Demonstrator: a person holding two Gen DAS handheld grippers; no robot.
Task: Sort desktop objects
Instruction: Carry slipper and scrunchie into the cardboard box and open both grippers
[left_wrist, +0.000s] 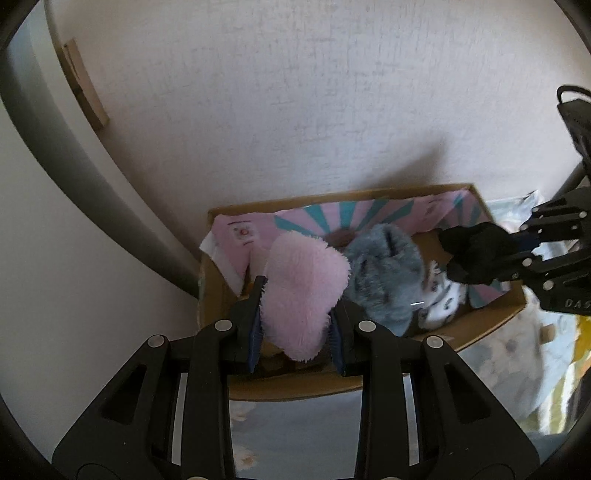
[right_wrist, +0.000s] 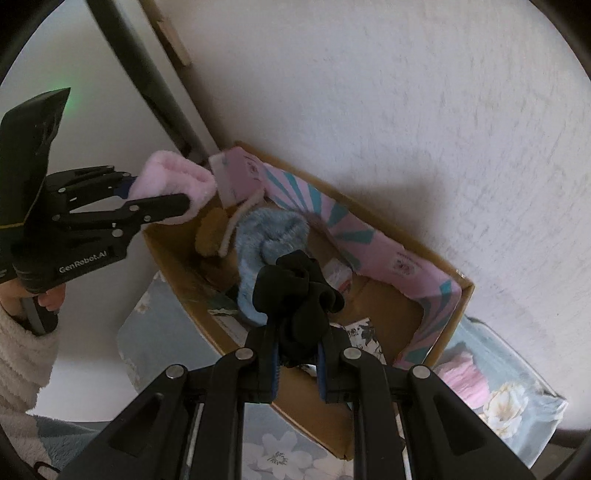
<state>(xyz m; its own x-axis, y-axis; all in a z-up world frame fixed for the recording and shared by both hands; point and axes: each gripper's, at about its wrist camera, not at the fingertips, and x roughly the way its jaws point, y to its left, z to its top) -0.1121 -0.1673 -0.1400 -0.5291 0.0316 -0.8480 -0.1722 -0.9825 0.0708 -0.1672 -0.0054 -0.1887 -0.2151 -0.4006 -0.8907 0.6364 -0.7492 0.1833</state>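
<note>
While gripper (right_wrist: 127, 201) reads "GenRobot.AI" — pink sock (right_wrist: 173, 184) clamped

A floral cloth (right_wrist: 284, 456) covered the surface. On it sat a cardboard box (right_wrist: 314, 413), with a pink fluffy item (right_wrist: 463, 376) lying at its four o'clock.

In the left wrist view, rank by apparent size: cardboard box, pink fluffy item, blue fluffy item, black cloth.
1. cardboard box
2. and 3. pink fluffy item and blue fluffy item: look alike; pink sits nearer the camera, so unsure
4. black cloth
</note>
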